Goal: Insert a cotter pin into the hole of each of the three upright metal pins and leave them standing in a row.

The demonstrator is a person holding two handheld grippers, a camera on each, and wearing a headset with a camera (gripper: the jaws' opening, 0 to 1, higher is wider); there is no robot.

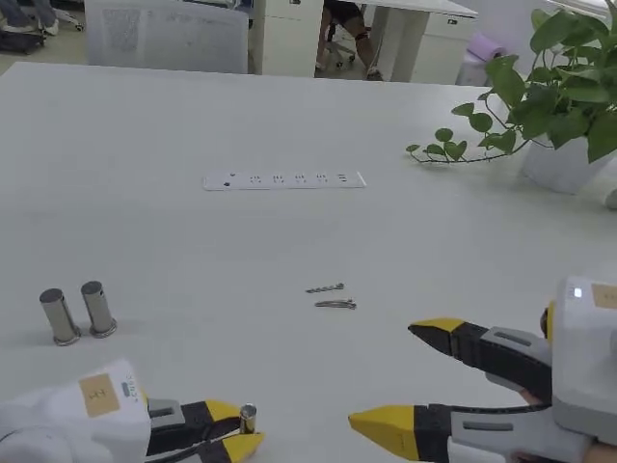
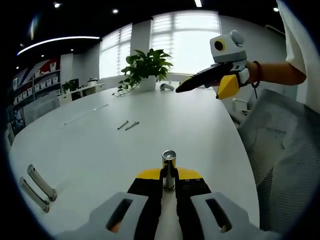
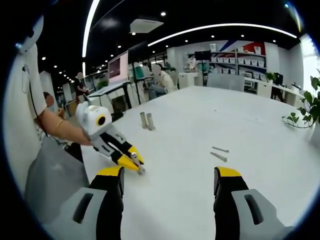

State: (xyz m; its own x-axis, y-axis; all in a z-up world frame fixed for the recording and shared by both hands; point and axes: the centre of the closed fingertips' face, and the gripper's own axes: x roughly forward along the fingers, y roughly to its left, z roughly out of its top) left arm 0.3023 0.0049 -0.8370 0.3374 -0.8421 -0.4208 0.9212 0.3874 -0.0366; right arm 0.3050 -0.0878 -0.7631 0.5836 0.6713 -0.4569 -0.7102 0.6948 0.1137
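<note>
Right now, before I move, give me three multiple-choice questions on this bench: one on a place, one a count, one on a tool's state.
1. Where do the two cotter pins lie? A. on the table, this side of the power strip; B. in a tray; C. on the power strip.
2. How many metal pins stand free? A. one; B. two; C. three.
3. How is the right tool? A. open, empty; B. shut on a cotter pin; C. shut on a metal pin.
Answers: 1 A, they lie on bare tabletop; 2 B, a pair stands at left, the left tool grips the third pin; 3 A, its jaws are spread around nothing.
</note>
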